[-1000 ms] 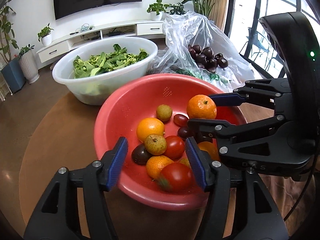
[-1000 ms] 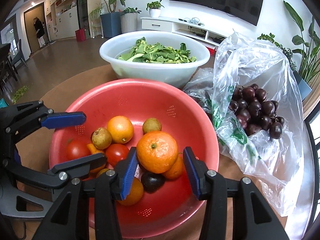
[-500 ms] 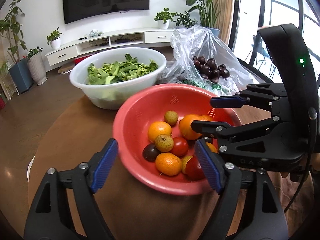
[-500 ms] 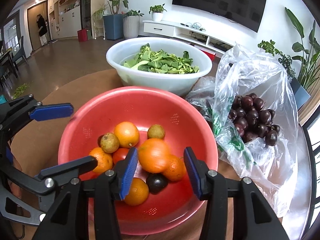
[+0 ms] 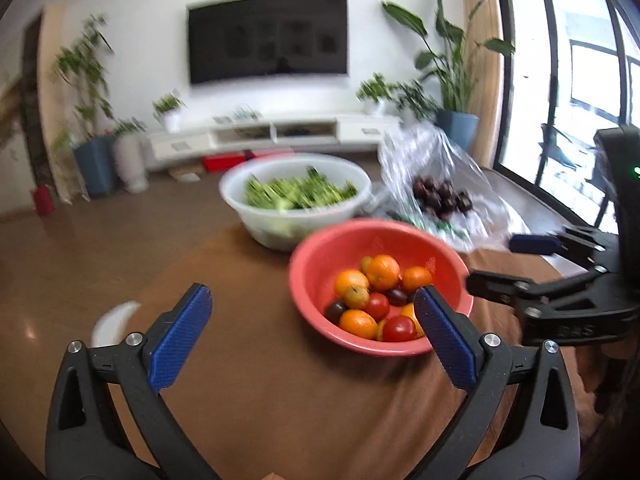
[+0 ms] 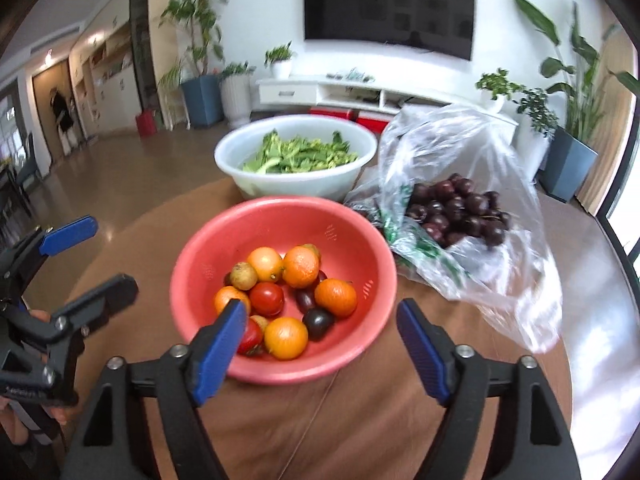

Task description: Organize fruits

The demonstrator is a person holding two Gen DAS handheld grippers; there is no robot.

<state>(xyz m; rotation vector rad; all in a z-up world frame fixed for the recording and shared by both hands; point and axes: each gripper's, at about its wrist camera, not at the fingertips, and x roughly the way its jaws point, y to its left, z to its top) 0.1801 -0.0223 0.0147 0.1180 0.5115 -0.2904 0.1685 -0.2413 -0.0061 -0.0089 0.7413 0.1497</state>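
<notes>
A red bowl point(image 5: 304, 280) point(image 6: 188, 280) stands on the round brown table and holds oranges point(image 6: 301, 266), tomatoes point(image 6: 266, 298), dark plums point(image 6: 318, 322) and small brownish fruits point(image 6: 243, 276). My left gripper point(image 5: 310, 300) hangs back from the bowl's near left side, its jaws opening wide with nothing between them. My right gripper point(image 6: 320, 312) is raised over the bowl's near rim, jaws also opening, and it holds nothing. Each gripper shows in the other's view, the right gripper point(image 5: 494, 262) beside the bowl's right and the left gripper point(image 6: 110, 254) beside its left.
A white bowl of leafy greens point(image 5: 296, 232) point(image 6: 296, 188) stands behind the red bowl. A clear plastic bag of dark cherries point(image 5: 440, 200) point(image 6: 460, 208) lies at the back right. Something white point(image 5: 116, 316) sits at the table's left edge. Beyond are floor, plants and a TV unit.
Both grippers drew back and up from the red bowl and their jaws widened. The right gripper let go of a large orange, which now lies among the fruit.
</notes>
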